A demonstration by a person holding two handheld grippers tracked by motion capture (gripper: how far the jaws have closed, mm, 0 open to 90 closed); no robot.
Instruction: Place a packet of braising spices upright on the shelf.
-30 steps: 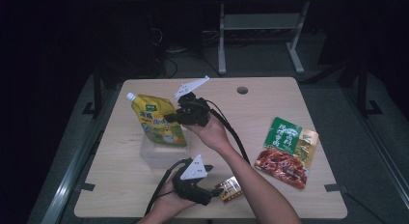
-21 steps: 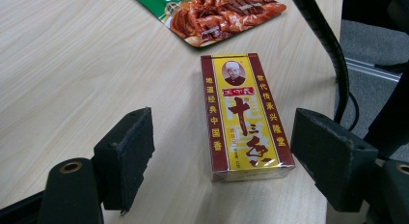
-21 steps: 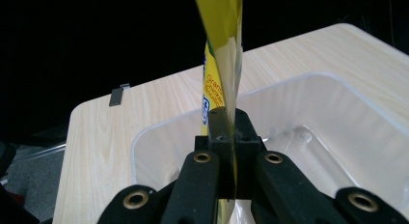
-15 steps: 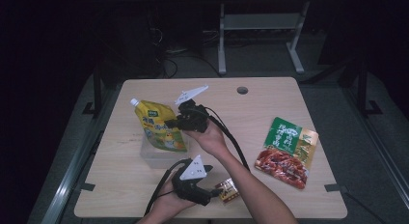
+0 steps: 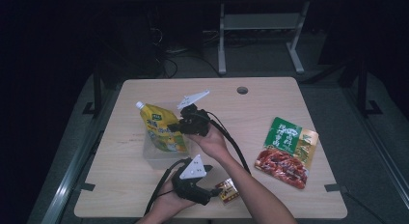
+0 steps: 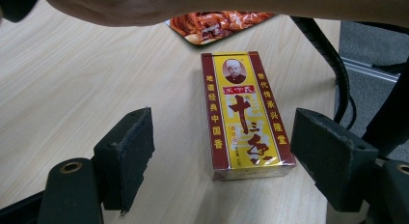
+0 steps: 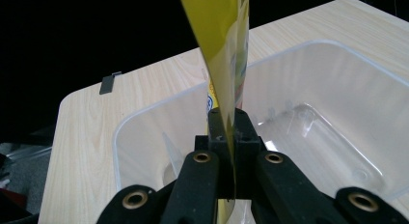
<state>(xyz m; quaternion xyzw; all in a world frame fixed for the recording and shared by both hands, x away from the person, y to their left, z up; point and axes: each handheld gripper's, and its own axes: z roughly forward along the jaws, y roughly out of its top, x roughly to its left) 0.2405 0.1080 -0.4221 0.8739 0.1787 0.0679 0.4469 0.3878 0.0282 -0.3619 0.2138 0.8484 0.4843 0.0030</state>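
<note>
Mid-frame, the right tool (image 5: 174,127) is clamped on a yellow pouch (image 5: 161,128) above a clear tub (image 7: 308,113). At the bottom, the left tool (image 6: 222,151) gapes around a box (image 6: 243,115) on the tabletop (image 5: 270,101).

Right tool (image 7: 226,132) jaws clamped on edge of yellow pouch (image 7: 224,45), pouch hanging upright over clear plastic tub (image 7: 337,113). Tub sits on light wood surface (image 7: 91,132), dark clip (image 7: 110,82) at surface edge beyond tub.

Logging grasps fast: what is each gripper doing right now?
Left gripper: open, jaws either side of the yellow box, not touching.
Right gripper: closed on the yellow pouch, above the clear bin.
</note>
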